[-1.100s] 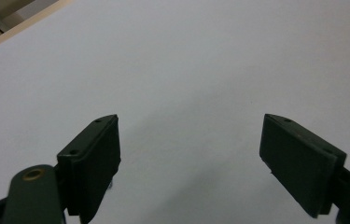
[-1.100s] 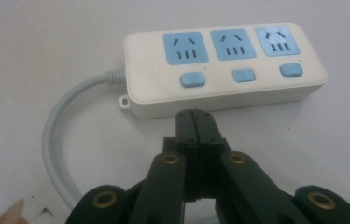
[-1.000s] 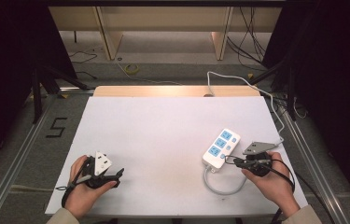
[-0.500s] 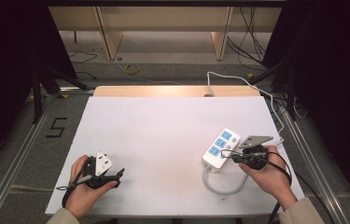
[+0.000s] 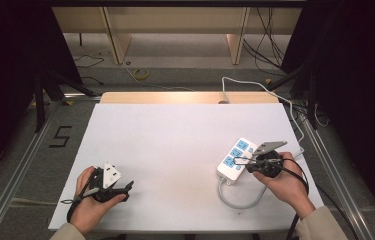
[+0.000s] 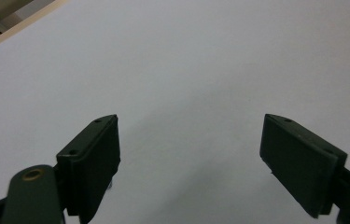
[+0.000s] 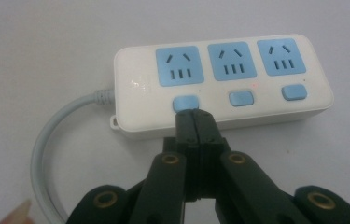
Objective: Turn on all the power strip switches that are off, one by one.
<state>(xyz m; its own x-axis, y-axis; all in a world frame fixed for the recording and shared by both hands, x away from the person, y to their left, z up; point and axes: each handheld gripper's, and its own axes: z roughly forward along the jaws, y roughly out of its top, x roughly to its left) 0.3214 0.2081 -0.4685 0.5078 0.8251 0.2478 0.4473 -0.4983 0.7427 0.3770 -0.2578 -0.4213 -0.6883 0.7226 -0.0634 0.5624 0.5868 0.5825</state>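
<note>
Now my right gripper [image 7: 195, 116], jaws pressed together, tips at the power strip [image 7: 219, 81] switch nearest its cord [image 7: 46, 140]. Rigid, light, likely slides; press straight down. Left gripper [image 6: 189, 158] gapes, far left of the strip.

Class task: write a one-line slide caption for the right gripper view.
Shut right gripper tips at the cable-end blue switch of a white three-socket power strip on the white table.

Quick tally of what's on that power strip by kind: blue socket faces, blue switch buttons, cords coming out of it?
Power strip, tallied from the right gripper view:
Blue socket faces: 3
Blue switch buttons: 3
Grey cords: 1
Total: 7
</note>
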